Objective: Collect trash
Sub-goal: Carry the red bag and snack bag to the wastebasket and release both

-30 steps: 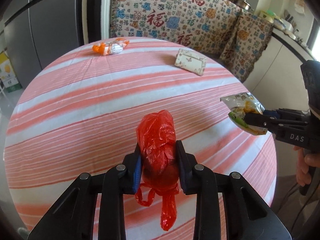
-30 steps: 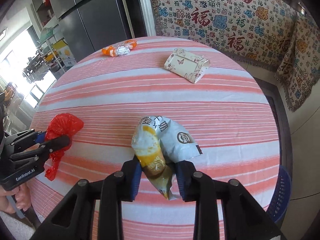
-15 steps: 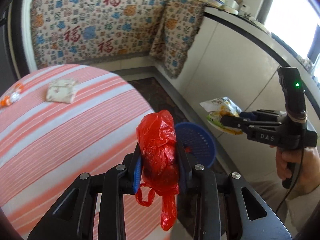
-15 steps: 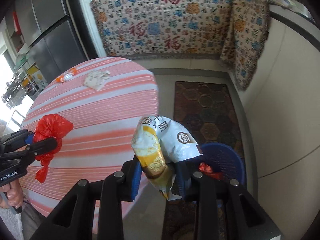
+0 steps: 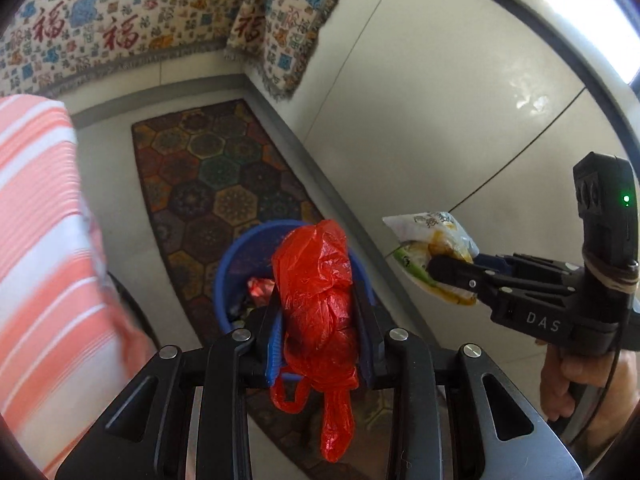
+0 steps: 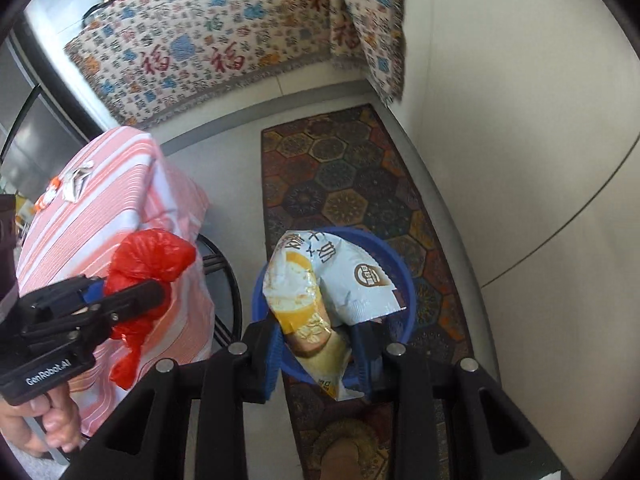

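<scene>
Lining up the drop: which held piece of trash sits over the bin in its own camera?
The snack wrapper in the right gripper: the blue bin rings it. The red plastic bag is beside the table.

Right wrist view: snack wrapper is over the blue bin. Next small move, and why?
Probably open the right gripper and let the snack wrapper fall. In the right wrist view it hangs in front of the blue bin, whose rim rings it, so it seems roughly above the opening. The left gripper, shut on the red plastic bag, looks near the bin too and could follow.

blue bin [image 6: 404,276] mouth open from above, striped table [image 6: 120,216] close on left, cabinet wall [image 6: 520,160] on right
</scene>
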`<state>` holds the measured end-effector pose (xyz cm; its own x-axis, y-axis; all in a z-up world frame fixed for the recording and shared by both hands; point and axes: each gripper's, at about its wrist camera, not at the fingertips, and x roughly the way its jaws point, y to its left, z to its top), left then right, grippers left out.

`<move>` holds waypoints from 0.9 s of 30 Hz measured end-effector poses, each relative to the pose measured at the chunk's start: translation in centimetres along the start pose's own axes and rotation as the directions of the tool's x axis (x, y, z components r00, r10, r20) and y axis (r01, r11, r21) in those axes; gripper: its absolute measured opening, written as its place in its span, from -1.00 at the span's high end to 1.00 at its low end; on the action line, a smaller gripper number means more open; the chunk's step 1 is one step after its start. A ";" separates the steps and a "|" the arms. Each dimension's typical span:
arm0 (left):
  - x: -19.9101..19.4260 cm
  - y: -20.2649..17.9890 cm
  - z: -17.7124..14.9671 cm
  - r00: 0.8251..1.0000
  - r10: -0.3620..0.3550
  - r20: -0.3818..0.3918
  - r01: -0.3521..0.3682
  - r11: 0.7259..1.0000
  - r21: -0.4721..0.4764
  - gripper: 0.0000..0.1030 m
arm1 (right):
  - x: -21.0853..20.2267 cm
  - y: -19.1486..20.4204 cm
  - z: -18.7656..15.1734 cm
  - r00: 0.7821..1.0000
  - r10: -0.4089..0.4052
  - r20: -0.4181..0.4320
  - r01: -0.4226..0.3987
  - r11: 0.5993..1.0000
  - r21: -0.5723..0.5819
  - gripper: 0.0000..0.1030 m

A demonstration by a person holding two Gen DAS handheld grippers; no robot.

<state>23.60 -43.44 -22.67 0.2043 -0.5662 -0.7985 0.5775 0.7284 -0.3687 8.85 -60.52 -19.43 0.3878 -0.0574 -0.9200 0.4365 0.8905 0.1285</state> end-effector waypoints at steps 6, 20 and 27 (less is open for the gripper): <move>3.8 -0.7 0.7 1.000 0.008 -0.020 -0.008 1.000 0.016 0.39 | 3.6 -3.5 0.2 0.999 0.028 -0.033 -0.025 0.996 0.082 0.40; 5.5 1.0 1.1 0.998 0.061 -0.004 -0.061 0.998 -0.019 -0.56 | 8.0 -7.0 0.5 0.994 0.102 -0.032 -0.094 0.977 0.192 -0.01; -4.6 1.1 -1.5 0.985 0.142 0.094 -0.148 0.987 0.064 -0.74 | 1.3 -3.8 0.8 0.983 0.000 0.184 -0.019 0.995 0.098 -0.04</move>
<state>22.08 -39.49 -20.16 0.3576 -0.4911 -0.7943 0.5901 0.7781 -0.2153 8.36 -64.35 -20.80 0.5310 -0.1392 -0.8359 0.5063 0.8431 0.1813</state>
